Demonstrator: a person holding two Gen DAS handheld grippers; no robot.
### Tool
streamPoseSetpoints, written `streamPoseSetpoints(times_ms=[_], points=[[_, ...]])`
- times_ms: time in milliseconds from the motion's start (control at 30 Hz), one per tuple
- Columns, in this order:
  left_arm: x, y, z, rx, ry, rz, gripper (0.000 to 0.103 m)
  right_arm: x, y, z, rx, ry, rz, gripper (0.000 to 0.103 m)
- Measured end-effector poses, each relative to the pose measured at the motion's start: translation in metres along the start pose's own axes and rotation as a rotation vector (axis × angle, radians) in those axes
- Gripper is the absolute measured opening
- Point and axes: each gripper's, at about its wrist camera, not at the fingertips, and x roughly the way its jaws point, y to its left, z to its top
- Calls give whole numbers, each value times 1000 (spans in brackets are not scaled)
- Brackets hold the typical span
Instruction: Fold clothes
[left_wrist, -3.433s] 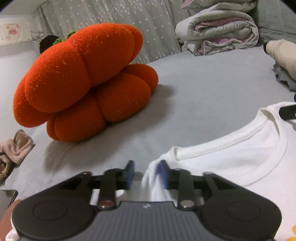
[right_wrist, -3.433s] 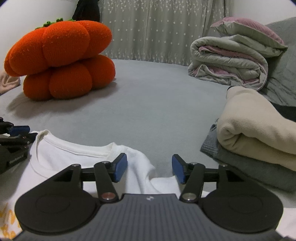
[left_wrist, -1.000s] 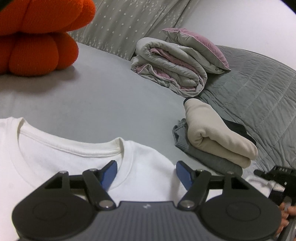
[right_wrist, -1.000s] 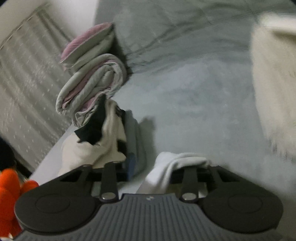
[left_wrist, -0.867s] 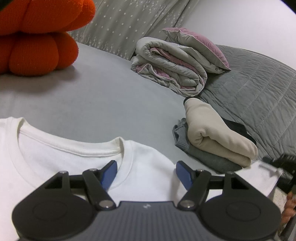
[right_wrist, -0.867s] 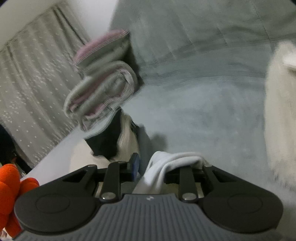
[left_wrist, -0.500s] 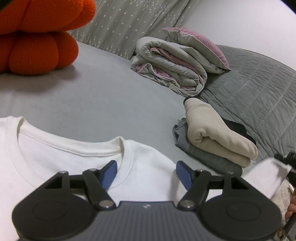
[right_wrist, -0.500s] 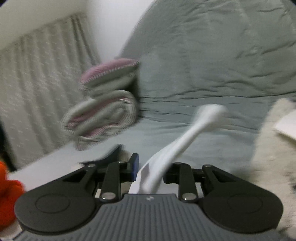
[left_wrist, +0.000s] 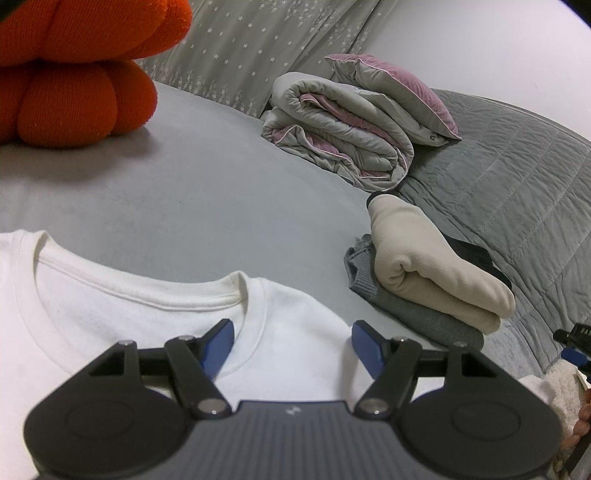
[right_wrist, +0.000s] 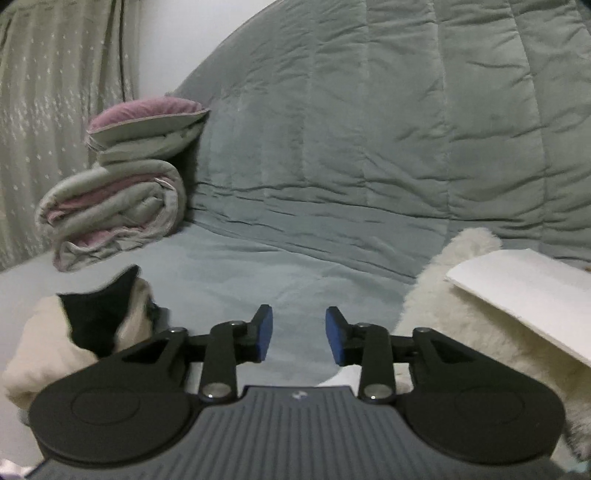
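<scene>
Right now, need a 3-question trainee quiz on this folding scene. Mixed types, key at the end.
1. True or false: the left hand-held gripper is shut on the white T-shirt.
2. What lies directly on the grey folded garment? A) cream folded garment B) orange cushion C) pillow
3. Fill in: nothing lies between the pads of the right hand-held gripper; its jaws are ____.

Key: 1 false; 2 A, the cream folded garment; 3 open

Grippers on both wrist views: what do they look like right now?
Left gripper and right gripper match: black linkage arms with silver pivot pins, blue pads on the jaws, round black discs either side, and a ribbed dark grey body with a small white logo. A fluffy cream sleeve shows by the right one.
</scene>
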Motion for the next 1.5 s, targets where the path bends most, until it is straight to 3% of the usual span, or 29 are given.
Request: streamPoseSetpoints(times_ms=[233, 500, 633, 733, 833, 1133, 1300, 1400, 1500], points=[[0, 0, 0, -4, -2, 2, 72, -13, 30, 6, 47, 57, 132, 43], [-6, 4, 4, -45, -33, 19, 70, -44, 99, 6, 14, 101, 342, 54], [-12, 11, 9, -79, -72, 62, 70, -55, 138, -5, 3, 153, 470, 54], [-15, 19, 11, -90, -99, 152, 67, -58, 161, -19, 8, 201, 536, 54], [-17, 24, 12, -121, -112, 154, 66, -53, 178, -40, 28, 265, 578, 54], [-16, 25, 12, -118, -119, 168, 67, -21, 186, -84, -3, 417, 582, 52], [-16, 24, 10, -105, -118, 174, 68, -16, 182, -74, -60, 412, 592, 50], [-14, 22, 10, -89, -112, 183, 68, -21, 183, -70, -214, 350, 558, 50], [-13, 20, 10, -72, -107, 191, 68, -17, 187, -79, -314, 346, 557, 50]])
